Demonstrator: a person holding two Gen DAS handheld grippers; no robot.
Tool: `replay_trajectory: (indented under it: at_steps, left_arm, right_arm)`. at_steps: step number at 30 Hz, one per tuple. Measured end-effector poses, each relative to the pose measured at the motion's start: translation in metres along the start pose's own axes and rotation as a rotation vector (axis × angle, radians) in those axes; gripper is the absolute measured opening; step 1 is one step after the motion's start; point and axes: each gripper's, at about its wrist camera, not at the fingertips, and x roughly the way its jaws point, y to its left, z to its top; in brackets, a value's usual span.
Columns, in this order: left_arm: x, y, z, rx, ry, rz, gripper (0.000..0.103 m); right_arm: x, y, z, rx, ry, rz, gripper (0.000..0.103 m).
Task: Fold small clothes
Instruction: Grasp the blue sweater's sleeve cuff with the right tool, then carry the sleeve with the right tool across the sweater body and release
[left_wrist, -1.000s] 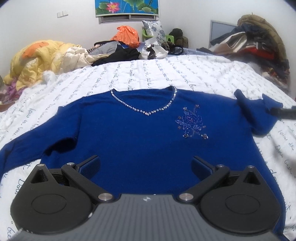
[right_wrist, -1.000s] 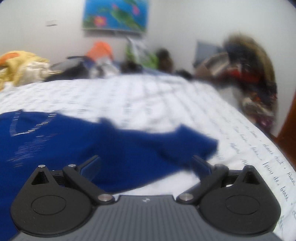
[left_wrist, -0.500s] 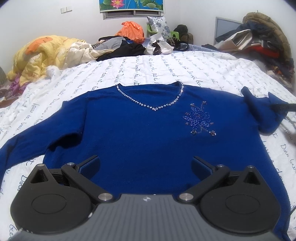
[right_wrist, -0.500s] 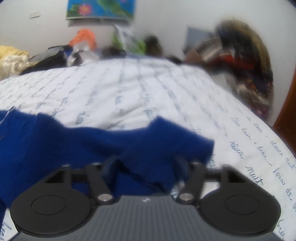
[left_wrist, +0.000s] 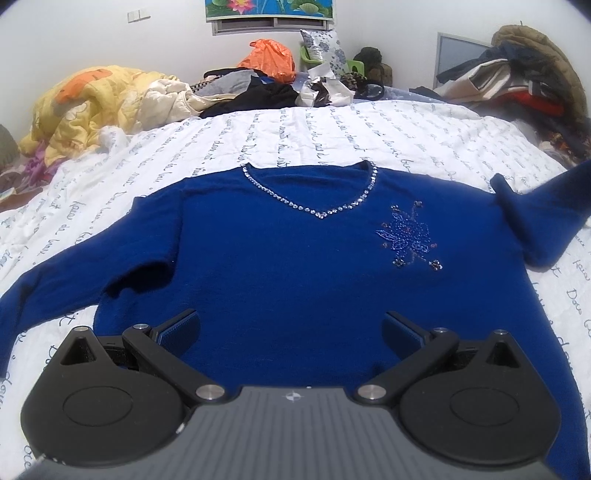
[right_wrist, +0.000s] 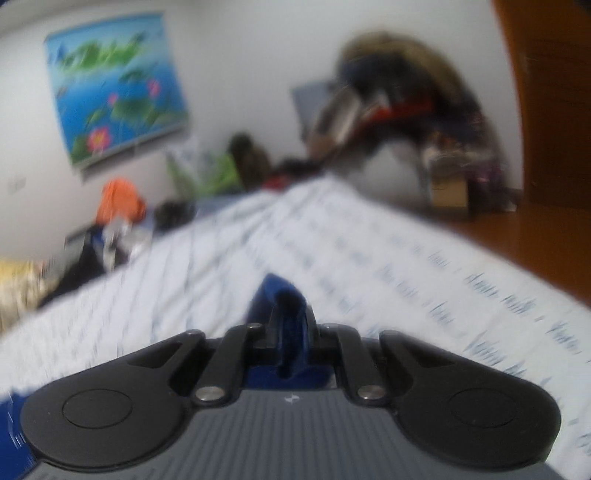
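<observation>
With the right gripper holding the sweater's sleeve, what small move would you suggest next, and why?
Probably carry the sleeve inward across the blue sweater: the right gripper is shut on its cuff, the body lies flat, and the left gripper is open above the hem.

1. A bed under a white sheet printed with lines of dark cursive script (left_wrist: 369, 133) carries everything.
2. A royal-blue knit sweater with a rhinestone V-neckline (left_wrist: 295, 266) lies flat on it, front up.
3. A crumpled yellow quilt (left_wrist: 92, 99) and a heap of dark and orange clothes (left_wrist: 266, 81) crowd its far edge.
</observation>
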Motion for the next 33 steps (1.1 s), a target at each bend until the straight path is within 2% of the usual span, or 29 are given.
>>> replay_trajectory:
  at_steps: [5, 7, 9, 12, 15, 18, 22, 29, 33]
  left_arm:
    - [-0.001, 0.004, -0.001, -0.01, 0.003, 0.005, 0.103]
    - [0.0, 0.005, -0.001, -0.011, 0.006, 0.008, 0.103]
    - [0.0, 0.005, 0.0, -0.013, 0.008, 0.01, 0.103]
    - [0.0, 0.006, 0.0, -0.023, 0.008, 0.01, 0.103]
    - [0.0, 0.007, 0.001, -0.022, 0.009, 0.011, 0.103]
    - [0.0, 0.009, 0.001, -0.023, 0.01, 0.014, 0.103]
    - [0.001, 0.011, 0.0, -0.028, 0.012, 0.016, 0.103]
    - [0.0, 0.019, -0.005, -0.036, 0.01, 0.042, 0.103]
    - [0.0, 0.028, -0.008, -0.053, 0.018, 0.053, 0.103]
  right_arm:
    - [-0.03, -0.066, 0.037, 0.264, 0.012, 0.05, 0.009]
    - [-0.037, -0.087, 0.043, 0.329, 0.026, 0.066, 0.009]
    - [-0.041, -0.101, 0.046, 0.377, 0.039, 0.08, 0.009]
    - [-0.046, -0.118, 0.045, 0.47, 0.064, 0.148, 0.009]
    - [-0.049, -0.122, 0.041, 0.52, 0.08, 0.202, 0.009]
    - [-0.049, -0.104, 0.031, 0.518, 0.119, 0.285, 0.009]
    - [-0.048, -0.056, 0.016, 0.49, 0.181, 0.426, 0.009]
    - [-0.033, 0.053, -0.004, 0.418, 0.311, 0.667, 0.009]
    - [-0.014, 0.117, -0.024, 0.386, 0.395, 0.771, 0.009]
